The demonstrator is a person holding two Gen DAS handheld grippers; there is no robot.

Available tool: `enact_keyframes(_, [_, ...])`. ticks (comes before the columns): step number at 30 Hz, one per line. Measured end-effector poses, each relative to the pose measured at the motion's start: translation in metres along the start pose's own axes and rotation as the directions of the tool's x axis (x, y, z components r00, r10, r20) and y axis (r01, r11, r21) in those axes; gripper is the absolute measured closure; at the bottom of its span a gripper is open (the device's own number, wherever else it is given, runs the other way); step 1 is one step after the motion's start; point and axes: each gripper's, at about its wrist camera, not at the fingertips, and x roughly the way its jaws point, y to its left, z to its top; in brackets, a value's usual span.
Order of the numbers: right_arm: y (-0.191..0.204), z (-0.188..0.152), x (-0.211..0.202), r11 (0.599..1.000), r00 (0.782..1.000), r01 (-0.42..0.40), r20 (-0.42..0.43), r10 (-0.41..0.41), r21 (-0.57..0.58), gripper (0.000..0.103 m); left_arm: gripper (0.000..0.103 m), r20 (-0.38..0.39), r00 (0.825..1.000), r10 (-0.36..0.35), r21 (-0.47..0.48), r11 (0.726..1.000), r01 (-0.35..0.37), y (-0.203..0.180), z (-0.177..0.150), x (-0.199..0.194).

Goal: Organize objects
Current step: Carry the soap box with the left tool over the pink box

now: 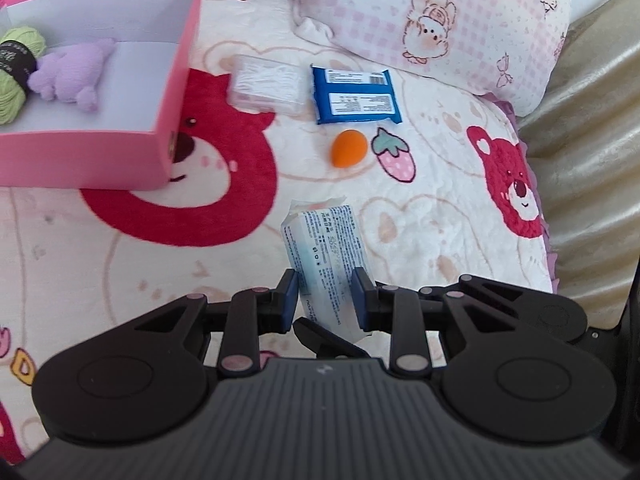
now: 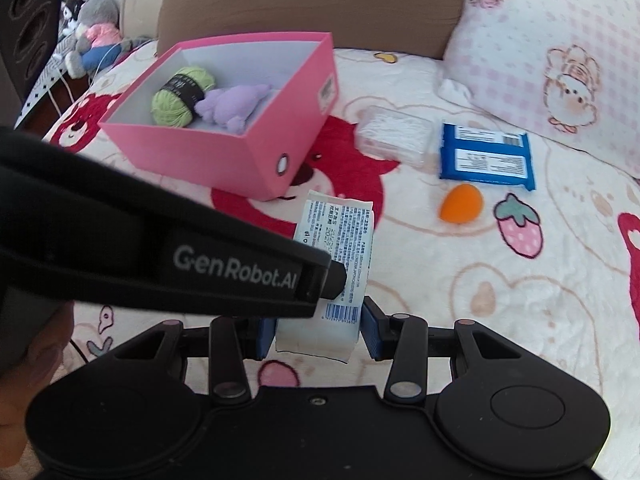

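Nearest the lens in the left wrist view, the left tool (image 1: 325, 294) clamps a white tissue pack (image 1: 326, 248), whose long axis runs away up the frame. The pink box (image 1: 176, 92) lies to the upper left, holding green yarn (image 1: 16, 72) and a purple plush (image 1: 70, 74). In the right wrist view, the right tool (image 2: 318, 330) pinches the same pack's barcode end; the box again sits up-left, nearer the left hand.

Each hand-held gripper is matte black plastic: the left hand-held gripper (image 1: 325, 300) and right hand-held gripper (image 2: 318, 330) both have a ribbed body, two round side housings, jointed link arms with silvery pivot pins, and blue finger pads (image 1: 289, 298). White "GenRobot.AI" lettering runs along the left one's flank; a bare hand (image 2: 24, 364), blurred, seems sleeveless
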Motion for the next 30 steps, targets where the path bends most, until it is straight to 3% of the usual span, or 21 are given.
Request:
enact_keyframes(15, [0.046,0.033,0.005,0.998,1.0,-0.008,-0.017,0.007,-0.056,0.056,0.076,-0.019,1.0,0.005,-0.023,1.0,-0.005,0.049,0.007,-0.029])
enact_keyframes(30, [0.079,0.066,0.001,0.994,0.998,0.006,0.058,0.0,-0.105,0.057,0.076,0.073,0.997,0.01,-0.033,0.999,-0.008,0.077,0.03,-0.062])
